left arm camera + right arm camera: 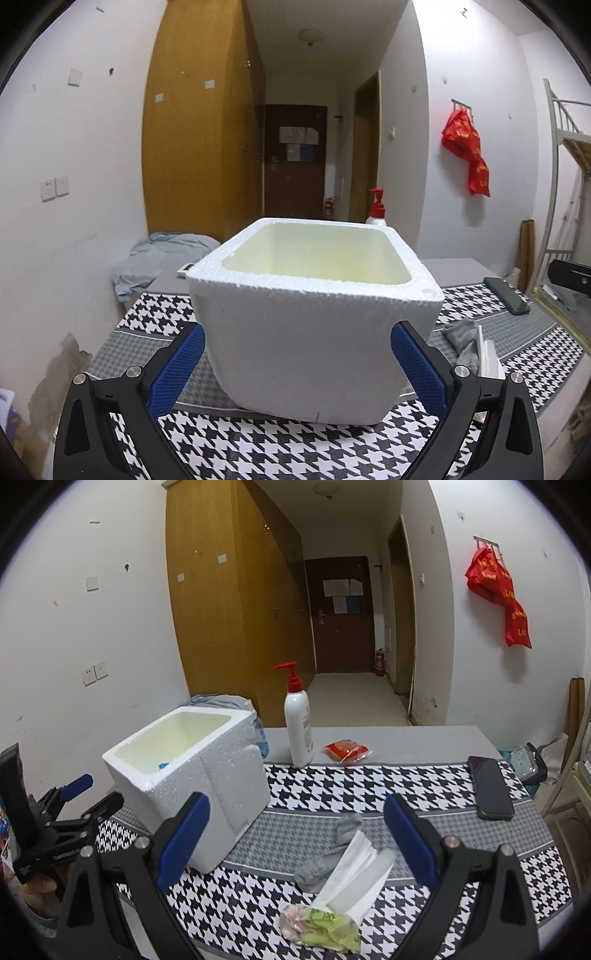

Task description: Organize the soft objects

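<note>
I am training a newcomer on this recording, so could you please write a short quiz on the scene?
1. True or false: the grey sock lies inside the foam box.
2. What stands beside the red packet? A) pump bottle B) kettle C) mug
3. Fill in: the left gripper has its jaws ___ on either side of the box.

Key: 1 false, it lies on the houndstooth cloth; 2 A; 3 open.

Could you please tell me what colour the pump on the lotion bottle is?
Red, on the white lotion bottle; clearest in the right wrist view.
</note>
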A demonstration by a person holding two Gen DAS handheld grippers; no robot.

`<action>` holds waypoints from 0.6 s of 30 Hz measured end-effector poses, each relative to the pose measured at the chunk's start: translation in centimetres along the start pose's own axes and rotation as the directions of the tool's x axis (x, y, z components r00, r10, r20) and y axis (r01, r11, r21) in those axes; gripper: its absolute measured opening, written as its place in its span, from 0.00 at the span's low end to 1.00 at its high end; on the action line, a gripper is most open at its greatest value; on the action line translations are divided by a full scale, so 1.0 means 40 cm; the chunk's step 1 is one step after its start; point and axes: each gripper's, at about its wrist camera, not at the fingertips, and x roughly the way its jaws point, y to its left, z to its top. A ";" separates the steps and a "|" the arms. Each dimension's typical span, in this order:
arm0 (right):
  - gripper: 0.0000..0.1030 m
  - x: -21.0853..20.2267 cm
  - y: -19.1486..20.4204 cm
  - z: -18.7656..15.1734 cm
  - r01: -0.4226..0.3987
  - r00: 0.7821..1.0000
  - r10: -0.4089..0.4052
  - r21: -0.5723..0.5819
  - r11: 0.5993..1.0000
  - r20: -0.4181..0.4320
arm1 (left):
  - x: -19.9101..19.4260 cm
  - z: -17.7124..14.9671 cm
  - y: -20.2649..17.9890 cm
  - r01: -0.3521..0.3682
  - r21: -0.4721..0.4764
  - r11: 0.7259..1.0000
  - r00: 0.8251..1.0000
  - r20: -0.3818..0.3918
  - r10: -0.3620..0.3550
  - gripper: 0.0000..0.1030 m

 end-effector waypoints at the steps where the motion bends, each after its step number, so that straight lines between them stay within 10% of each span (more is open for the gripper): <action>1: 0.94 -0.004 -0.002 -0.003 0.005 1.000 -0.005 -0.004 1.000 0.001 | 0.000 -0.003 -0.005 -0.008 0.000 1.000 1.000 0.005 0.008 0.98; 18: 0.94 -0.027 -0.079 -0.048 0.058 0.998 -0.058 0.014 0.998 -0.016 | 0.054 -0.025 -0.132 0.110 0.047 0.993 0.994 -0.019 -0.109 0.98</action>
